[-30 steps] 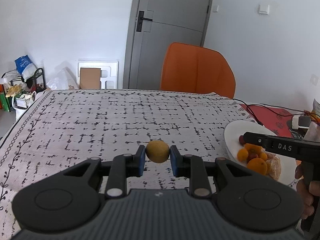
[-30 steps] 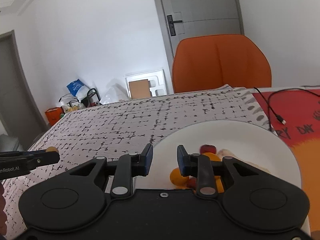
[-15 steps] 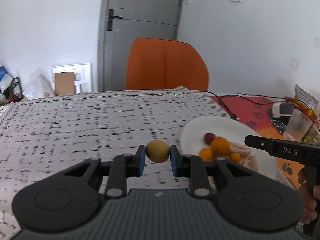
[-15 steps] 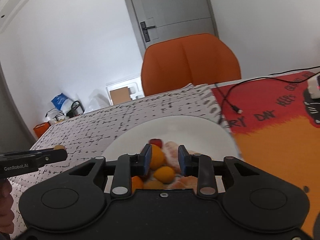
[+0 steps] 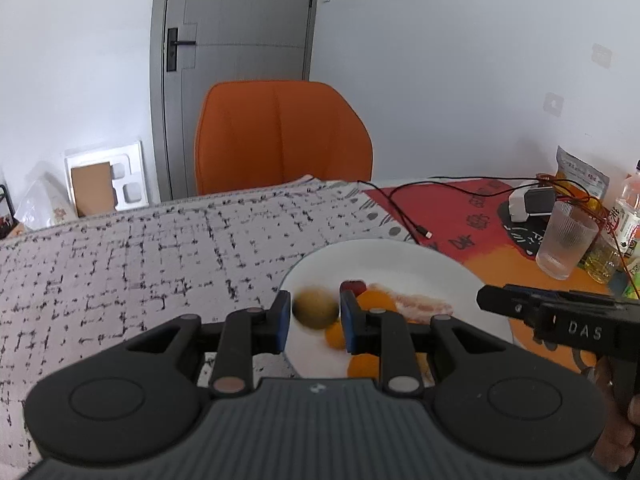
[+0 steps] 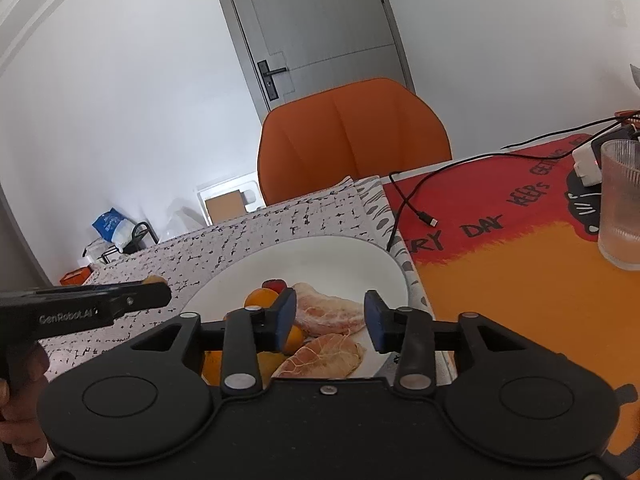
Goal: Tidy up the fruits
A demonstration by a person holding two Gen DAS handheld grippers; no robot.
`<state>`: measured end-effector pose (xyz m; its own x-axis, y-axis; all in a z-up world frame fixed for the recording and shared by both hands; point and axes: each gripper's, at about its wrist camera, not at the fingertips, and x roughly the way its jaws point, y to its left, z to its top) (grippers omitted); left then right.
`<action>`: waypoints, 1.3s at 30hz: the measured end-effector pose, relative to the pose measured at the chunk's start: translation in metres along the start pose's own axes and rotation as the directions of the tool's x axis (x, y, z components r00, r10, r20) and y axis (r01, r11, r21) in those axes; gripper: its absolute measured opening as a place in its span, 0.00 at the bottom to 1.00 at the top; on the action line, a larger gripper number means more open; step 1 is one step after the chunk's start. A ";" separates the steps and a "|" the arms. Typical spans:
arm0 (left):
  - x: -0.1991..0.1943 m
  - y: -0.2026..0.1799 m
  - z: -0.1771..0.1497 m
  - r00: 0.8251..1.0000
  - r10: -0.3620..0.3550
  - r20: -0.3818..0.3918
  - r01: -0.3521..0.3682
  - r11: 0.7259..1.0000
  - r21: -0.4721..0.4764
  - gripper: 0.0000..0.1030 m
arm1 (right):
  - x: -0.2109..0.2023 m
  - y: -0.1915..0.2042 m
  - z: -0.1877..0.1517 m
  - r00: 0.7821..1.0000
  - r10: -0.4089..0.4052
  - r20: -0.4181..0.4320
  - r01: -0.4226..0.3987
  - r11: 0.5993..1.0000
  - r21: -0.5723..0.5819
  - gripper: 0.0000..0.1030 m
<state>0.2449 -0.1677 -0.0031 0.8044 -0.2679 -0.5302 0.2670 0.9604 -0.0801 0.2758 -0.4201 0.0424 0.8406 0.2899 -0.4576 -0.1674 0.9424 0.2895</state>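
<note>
My left gripper (image 5: 315,314) is shut on a small yellow-brown round fruit (image 5: 315,307) and holds it over the left rim of the white plate (image 5: 400,256). The plate holds small oranges (image 5: 374,300), a red fruit (image 5: 353,286) and peeled pomelo segments (image 5: 424,306). My right gripper (image 6: 331,322) is open and empty, low over the plate (image 6: 320,256), with the pomelo segments (image 6: 332,316) between and below its fingers. The left gripper shows at the left in the right wrist view (image 6: 132,300).
An orange chair (image 5: 280,136) stands behind the table. A black cable (image 5: 404,216) lies on the red and orange mat (image 6: 520,272). A ribbed glass (image 5: 566,238), a bottle (image 5: 626,216), a charger and a snack bag stand at the right. The black-and-white cloth (image 5: 140,264) spreads to the left.
My left gripper has carried the fruit rightward from over the cloth to over the plate's rim. My right gripper has moved right over the plate and opened wider.
</note>
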 end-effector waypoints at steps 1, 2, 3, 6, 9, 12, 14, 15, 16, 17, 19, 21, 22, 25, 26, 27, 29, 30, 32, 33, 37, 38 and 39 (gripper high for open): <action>-0.001 -0.001 0.000 1.000 0.001 0.003 -0.001 1.000 0.003 0.26 | -0.001 0.000 0.000 1.000 0.001 0.002 -0.001 1.000 0.001 0.38; -0.003 -0.002 0.000 1.000 -0.002 0.004 0.002 1.000 0.005 0.26 | -0.002 0.000 0.000 1.000 0.002 0.004 -0.002 1.000 0.002 0.38; -0.004 -0.002 0.000 1.000 -0.003 0.004 0.003 1.000 0.005 0.26 | -0.002 0.000 0.000 1.000 0.003 0.005 -0.003 1.000 0.002 0.38; -0.011 -0.001 -0.001 1.000 0.005 0.006 -0.005 1.000 0.002 0.27 | -0.005 0.001 -0.001 1.000 0.012 0.004 -0.012 1.000 0.014 0.38; -0.021 0.004 -0.004 1.000 0.014 0.019 -0.014 1.000 -0.006 0.28 | -0.010 0.006 -0.002 1.000 0.027 0.005 -0.027 1.000 0.012 0.38; -0.027 0.010 -0.007 1.000 0.026 0.008 -0.026 0.999 -0.025 0.28 | -0.014 0.012 -0.004 1.000 0.030 0.005 -0.030 1.000 0.007 0.38; -0.033 0.015 -0.008 0.999 0.035 0.008 -0.035 0.999 -0.035 0.28 | -0.017 0.015 -0.005 0.999 0.035 0.007 -0.035 0.999 0.006 0.38; -0.037 0.017 -0.009 0.999 0.039 0.014 -0.038 0.999 -0.037 0.28 | -0.018 0.016 -0.005 0.999 0.037 0.009 -0.037 0.999 0.005 0.38; -0.041 0.019 -0.009 0.999 0.043 0.020 -0.042 0.998 -0.040 0.28 | -0.019 0.018 -0.005 0.999 0.038 0.010 -0.038 0.999 0.003 0.39; -0.045 0.020 -0.009 0.999 0.046 0.025 -0.045 0.998 -0.043 0.28 | -0.021 0.020 -0.005 0.999 0.040 0.010 -0.040 0.999 0.000 0.41; -0.052 0.023 -0.010 0.998 0.049 0.033 -0.047 0.997 -0.053 0.28 | -0.025 0.024 -0.004 0.999 0.041 0.016 -0.041 0.999 -0.007 0.48; -0.060 0.025 -0.011 0.998 0.050 0.041 -0.047 0.997 -0.061 0.29 | -0.031 0.030 -0.003 0.999 0.042 0.028 -0.042 0.999 -0.022 0.52; -0.064 0.026 -0.012 0.998 0.052 0.044 -0.049 0.997 -0.064 0.32 | -0.033 0.033 -0.003 0.998 0.045 0.032 -0.044 0.999 -0.032 0.53; -0.074 0.031 -0.016 0.997 0.061 0.046 -0.058 0.996 -0.071 0.41 | -0.041 0.041 -0.004 0.998 0.051 0.038 -0.050 0.998 -0.047 0.57; -0.078 0.032 -0.017 0.997 0.063 0.048 -0.059 0.995 -0.076 0.42 | -0.042 0.044 -0.004 0.998 0.054 0.036 -0.053 0.997 -0.048 0.58; -0.082 0.035 -0.018 0.996 0.066 0.052 -0.061 0.995 -0.082 0.44 | -0.044 0.046 -0.004 0.998 0.056 0.036 -0.055 0.997 -0.050 0.58; -0.090 0.039 -0.020 0.995 0.075 0.060 -0.069 0.993 -0.094 0.49 | -0.049 0.052 -0.005 0.997 0.062 0.036 -0.060 0.996 -0.064 0.61; -0.094 0.041 -0.020 0.995 0.080 0.063 -0.073 0.992 -0.099 0.54 | -0.050 0.055 -0.006 0.997 0.065 0.035 -0.063 0.996 -0.070 0.62; -0.102 0.046 -0.023 0.993 0.096 0.071 -0.088 0.990 -0.111 0.61 | -0.054 0.061 -0.007 0.997 0.072 0.036 -0.069 0.994 -0.080 0.64; -0.106 0.048 -0.024 0.992 0.103 0.075 -0.094 0.989 -0.115 0.65 | -0.056 0.064 -0.007 0.996 0.077 0.036 -0.073 0.994 -0.084 0.64; -0.121 0.056 -0.028 0.987 0.135 0.087 -0.124 0.985 -0.121 0.79 | -0.062 0.076 -0.006 0.995 0.093 0.046 -0.088 0.992 -0.092 0.78; -0.125 0.058 -0.029 0.986 0.143 0.091 -0.131 0.984 -0.121 0.80 | -0.064 0.079 -0.006 0.994 0.099 0.049 -0.094 0.991 -0.096 0.82; -0.128 0.060 -0.030 0.984 0.152 0.094 -0.140 0.982 -0.123 0.82 | -0.065 0.082 -0.005 0.993 0.103 0.050 -0.098 0.990 -0.100 0.85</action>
<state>0.1420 -0.0733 0.0347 0.8822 -0.1244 -0.4542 0.0838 0.9906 -0.1084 0.2045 -0.3607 0.0915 0.8435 0.3766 -0.3829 -0.2990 0.9215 0.2476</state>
